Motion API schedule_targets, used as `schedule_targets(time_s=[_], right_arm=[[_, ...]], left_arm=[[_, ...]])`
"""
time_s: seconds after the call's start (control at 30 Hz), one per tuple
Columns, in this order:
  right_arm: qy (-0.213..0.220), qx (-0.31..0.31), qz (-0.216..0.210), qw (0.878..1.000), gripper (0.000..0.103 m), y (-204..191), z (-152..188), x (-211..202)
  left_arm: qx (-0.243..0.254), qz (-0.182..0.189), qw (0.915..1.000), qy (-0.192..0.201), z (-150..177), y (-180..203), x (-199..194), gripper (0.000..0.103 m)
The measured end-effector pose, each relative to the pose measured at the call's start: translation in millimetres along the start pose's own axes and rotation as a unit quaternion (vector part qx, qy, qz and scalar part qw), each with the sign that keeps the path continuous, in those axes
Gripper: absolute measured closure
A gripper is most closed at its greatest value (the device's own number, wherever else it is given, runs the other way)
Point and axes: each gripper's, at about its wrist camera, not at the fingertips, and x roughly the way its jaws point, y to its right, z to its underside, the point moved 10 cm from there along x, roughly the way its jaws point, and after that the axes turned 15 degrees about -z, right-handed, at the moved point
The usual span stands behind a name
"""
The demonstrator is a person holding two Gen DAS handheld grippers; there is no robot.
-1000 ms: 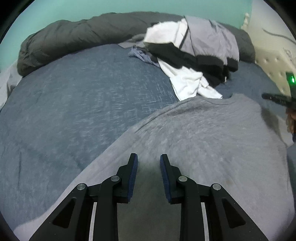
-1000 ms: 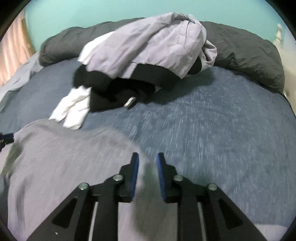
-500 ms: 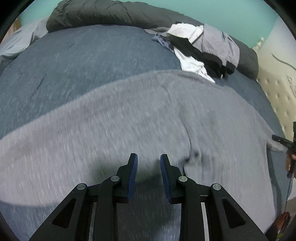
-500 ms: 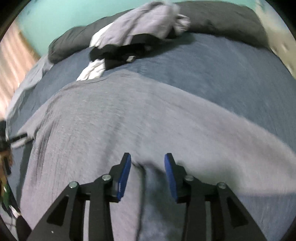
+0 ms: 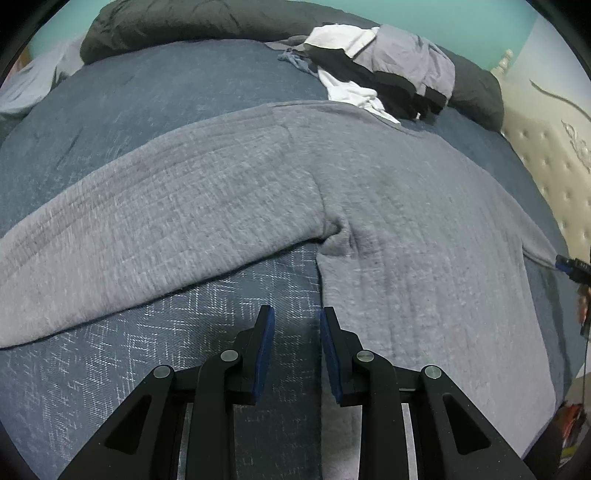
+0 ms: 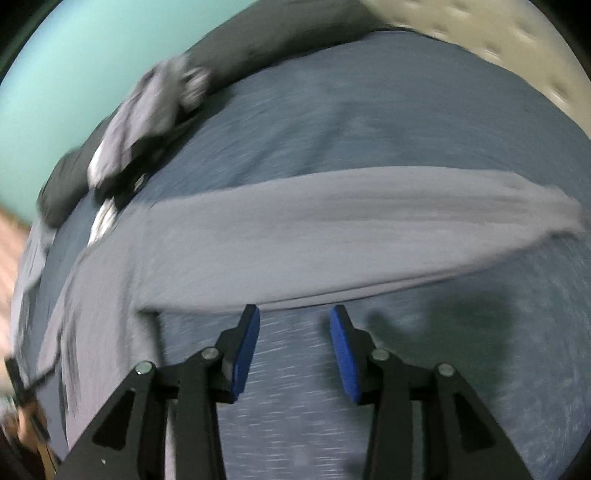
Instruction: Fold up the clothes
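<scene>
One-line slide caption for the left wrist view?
Open left hand-held gripper over grey sweater spread on blue bed.

Sweatshirt (image 5: 388,206) lies spread flat on the bedspread (image 5: 147,107), one sleeve (image 5: 155,221) extended left, the other sleeve (image 6: 351,229) extended right. Clothes pile (image 5: 384,77) sits behind the sweatshirt, touching its far edge. Rolled duvet (image 5: 192,22) lies behind the pile. Headboard (image 5: 546,155) stands right.
</scene>
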Motion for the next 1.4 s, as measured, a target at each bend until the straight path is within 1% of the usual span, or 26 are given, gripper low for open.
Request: schedule_targets(time_s=[0.03, 0.13, 0.27, 0.37, 0.4, 0.47, 0.57, 0.7, 0.77, 0.87, 1.13, 1.2, 1.27, 1.3, 1.37, 1.4], right_arm=[[0.013, 0.018, 0.006, 1.000, 0.051, 15, -2, -7], [0.049, 0.068, 0.016, 0.996, 0.051, 56, -8, -29], [0.087, 0.111, 0.032, 0.989, 0.051, 102, -15, -54], [0.109, 0.137, 0.034, 0.984, 0.050, 127, -20, -67], [0.117, 0.146, 0.033, 0.982, 0.048, 135, -21, -70], [0.130, 0.163, 0.036, 0.977, 0.041, 148, -23, -76], [0.147, 0.185, 0.043, 0.971, 0.040, 167, -25, -82], [0.167, 0.204, 0.046, 0.963, 0.040, 188, -28, -88], [0.172, 0.208, 0.049, 0.962, 0.040, 195, -31, -89], [0.176, 0.208, 0.050, 0.961, 0.040, 201, -37, -87], [0.185, 0.208, 0.047, 0.959, 0.041, 212, -48, -87], [0.181, 0.197, 0.051, 0.962, 0.051, 212, -49, -86], [0.186, 0.186, 0.048, 0.964, 0.066, 208, -50, -87], [0.191, 0.179, 0.048, 0.964, 0.071, 207, -51, -88], [0.192, 0.162, 0.060, 0.966, 0.089, 206, -53, -90], [0.191, 0.151, 0.067, 0.968, 0.093, 205, -54, -92]], left_arm=[[0.001, -0.001, 1.0000, 0.000, 0, 1, -1, 0.075], [0.001, 0.000, 1.0000, 0.003, -4, 6, -6, 0.075], [0.005, -0.002, 0.9999, 0.010, -11, 14, -11, 0.073], [0.011, -0.007, 0.9998, 0.012, -16, 22, -10, 0.071], [0.011, -0.007, 0.9998, 0.012, -18, 24, -9, 0.070], [0.013, -0.008, 0.9998, 0.010, -19, 29, -7, 0.070], [0.020, -0.015, 0.9996, 0.010, -20, 34, -5, 0.070], [0.026, -0.021, 0.9994, 0.009, -22, 38, -2, 0.070], [0.029, -0.023, 0.9993, 0.009, -23, 39, 0, 0.070], [0.033, -0.031, 0.9990, 0.008, -25, 39, 3, 0.069], [0.029, -0.035, 0.9989, 0.002, -25, 37, 8, 0.069], [0.029, -0.037, 0.9989, 0.001, -25, 36, 9, 0.069], [0.028, -0.037, 0.9989, 0.001, -25, 35, 9, 0.069], [0.029, -0.038, 0.9989, 0.000, -25, 35, 9, 0.069], [0.031, -0.039, 0.9987, 0.000, -25, 35, 9, 0.069], [0.032, -0.040, 0.9987, 0.000, -25, 35, 9, 0.069]])
